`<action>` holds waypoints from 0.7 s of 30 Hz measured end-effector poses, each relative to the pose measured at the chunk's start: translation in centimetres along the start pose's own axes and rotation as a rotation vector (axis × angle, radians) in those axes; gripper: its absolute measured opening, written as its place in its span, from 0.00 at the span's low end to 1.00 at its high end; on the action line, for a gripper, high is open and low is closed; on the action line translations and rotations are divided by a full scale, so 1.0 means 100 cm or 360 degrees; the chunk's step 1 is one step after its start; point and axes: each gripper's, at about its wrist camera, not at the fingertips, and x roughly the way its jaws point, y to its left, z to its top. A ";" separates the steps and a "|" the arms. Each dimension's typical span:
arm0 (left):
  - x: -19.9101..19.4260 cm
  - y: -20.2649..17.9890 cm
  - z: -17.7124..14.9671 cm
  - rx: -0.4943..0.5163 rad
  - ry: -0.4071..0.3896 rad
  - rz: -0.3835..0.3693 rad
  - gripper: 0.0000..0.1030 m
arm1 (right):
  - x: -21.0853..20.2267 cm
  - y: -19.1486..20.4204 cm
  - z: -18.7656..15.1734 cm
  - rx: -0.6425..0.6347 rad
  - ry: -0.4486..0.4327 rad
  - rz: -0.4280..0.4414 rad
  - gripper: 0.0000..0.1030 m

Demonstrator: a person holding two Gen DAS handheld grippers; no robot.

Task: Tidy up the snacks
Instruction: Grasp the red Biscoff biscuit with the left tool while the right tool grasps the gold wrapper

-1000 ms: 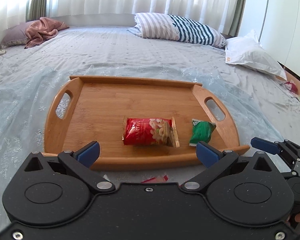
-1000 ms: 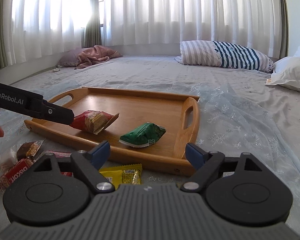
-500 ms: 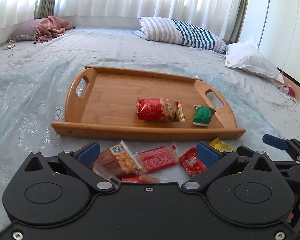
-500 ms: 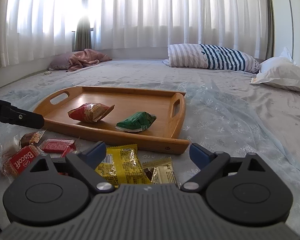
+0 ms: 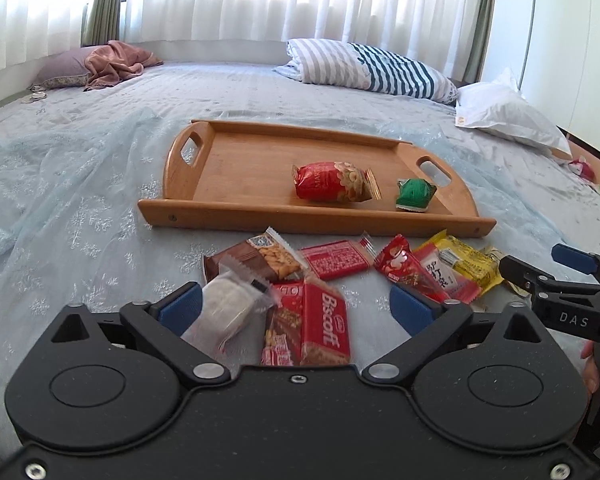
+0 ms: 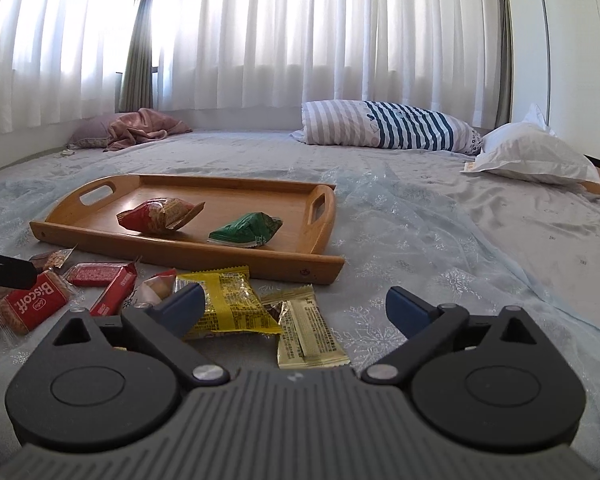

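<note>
Two packs sit on the tray (image 5: 240, 184): red nut pack (image 5: 334, 181) near centre, green pack (image 5: 414, 195) just beside it at 3 o'clock, close to the right handle; same pair in the right wrist view, red (image 6: 160, 216) and green (image 6: 246, 230). Tray lies on the bed (image 5: 80, 184). Rest of the snacks are loose on the bed at the tray's 6 o'clock, off the near rim: brown cracker pack (image 5: 256, 260), flat red bar (image 5: 334, 259), Biscoff pack (image 5: 326, 324), clear-wrapped white cake (image 5: 230, 312), red sachet (image 5: 404, 268), yellow pack (image 5: 466, 264). Left hand-held gripper (image 5: 296, 308): fingers wide apart, holding nothing, hovering over the Biscoff and the white cake. Right hand-held gripper (image 6: 294, 310): fingers also apart, nothing held, over the yellow pack (image 6: 230, 306) and a pale yellow pack (image 6: 308, 334) just beside it at 4 o'clock. Right gripper also shows at 3 o'clock in the left view (image 5: 556, 268), low by the yellow pack. Striped pillow (image 5: 364, 66) and white pillow (image 5: 508, 114) at 1 o'clock, well apart from the tray.
</note>
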 end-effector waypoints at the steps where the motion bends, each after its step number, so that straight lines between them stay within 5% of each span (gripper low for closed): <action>1: -0.003 0.000 -0.001 0.0004 -0.0002 0.0003 0.82 | -0.001 0.000 -0.002 0.0000 0.0001 -0.0011 0.93; 6: -0.019 -0.003 -0.004 0.0006 -0.0015 -0.0101 0.46 | -0.007 0.003 -0.007 -0.0017 -0.0041 -0.0110 0.77; 9: -0.019 -0.013 -0.004 0.0086 -0.0010 -0.0118 0.40 | -0.008 0.004 -0.008 -0.0027 -0.0034 -0.0201 0.51; 11: -0.015 -0.019 -0.006 0.0134 -0.0008 -0.0074 0.38 | -0.006 0.004 -0.009 -0.0044 -0.0011 -0.0245 0.42; 21: 0.003 -0.035 -0.012 0.0183 0.0048 -0.0117 0.39 | 0.006 0.010 -0.013 -0.0079 0.0086 -0.0168 0.41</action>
